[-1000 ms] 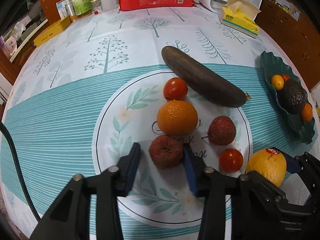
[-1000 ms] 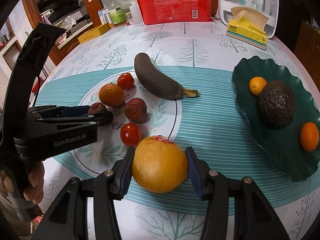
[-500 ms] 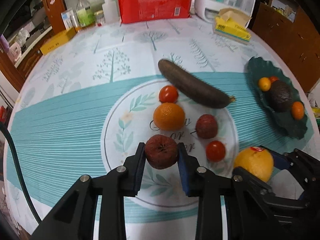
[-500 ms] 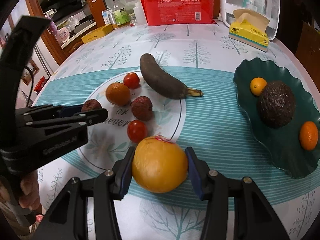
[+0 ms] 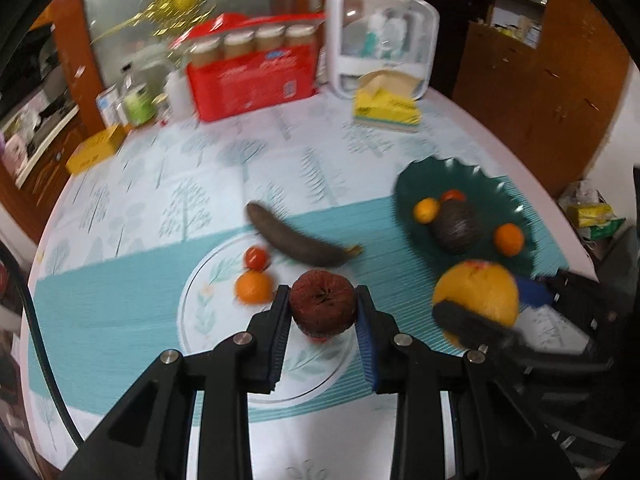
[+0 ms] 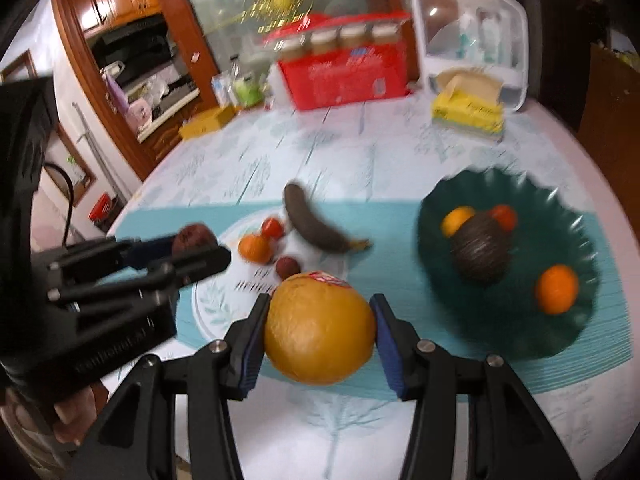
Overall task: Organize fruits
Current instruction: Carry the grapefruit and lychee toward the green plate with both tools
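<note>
Two fruits are off the table at once, and that is where the risk lies. From the left wrist camera, the left gripper (image 5: 322,312) is clenched on a wrinkled dark red fruit (image 5: 322,309), its blue pads pressing both flanks; the fruit sits high between the tips, over the near side of the cloth, well short of the green plate (image 5: 404,190). Its skin looks shrivelled and probably soft, so a hard squeeze could crush it, while a slack one could let it roll out forward. Between this fruit and the green plate hangs the big orange citrus (image 5: 476,294) in the other tool, so the two loads may well knock together on the way in. From the right wrist camera, the right gripper (image 6: 319,330) grasps that big orange citrus by its widest part, just short of the green plate's near rim. The round, smooth peel gives the pads little to bite on, and I judge a quick tilt could slip it free. An avocado (image 6: 480,250), a mandarin (image 6: 557,289) and two smaller fruits already lie in the green plate; dropping the heavy citrus among them could bounce one over the rim.
</note>
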The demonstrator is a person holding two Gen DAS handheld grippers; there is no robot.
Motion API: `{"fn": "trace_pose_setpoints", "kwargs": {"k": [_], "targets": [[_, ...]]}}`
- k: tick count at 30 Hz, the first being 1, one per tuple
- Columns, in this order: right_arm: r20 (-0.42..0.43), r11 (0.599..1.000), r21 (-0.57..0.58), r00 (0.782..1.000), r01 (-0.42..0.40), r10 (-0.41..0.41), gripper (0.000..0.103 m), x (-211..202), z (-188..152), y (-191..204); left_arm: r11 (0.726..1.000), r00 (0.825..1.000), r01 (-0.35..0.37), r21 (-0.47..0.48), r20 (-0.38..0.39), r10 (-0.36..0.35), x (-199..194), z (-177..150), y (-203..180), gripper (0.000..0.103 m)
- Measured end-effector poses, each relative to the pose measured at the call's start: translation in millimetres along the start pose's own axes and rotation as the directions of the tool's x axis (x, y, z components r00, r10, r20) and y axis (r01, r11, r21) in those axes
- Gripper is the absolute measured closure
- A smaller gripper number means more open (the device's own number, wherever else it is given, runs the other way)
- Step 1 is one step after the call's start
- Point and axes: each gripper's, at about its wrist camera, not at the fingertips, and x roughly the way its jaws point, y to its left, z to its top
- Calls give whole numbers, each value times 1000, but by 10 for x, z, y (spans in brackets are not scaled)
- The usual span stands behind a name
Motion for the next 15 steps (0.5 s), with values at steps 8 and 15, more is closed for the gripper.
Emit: {"fn": "trace_pose_setpoints", "kwargs": {"k": [8,15], "targets": [[117,989,32,982,146,-149,53,-649,552,-629,994,999,16,110,47,-22,-111,764,-590,74],[164,972,100,960,212,-226,53,-945,922,-1170,989,999,4,151,48,-11,98,1434,-943,74]]}}
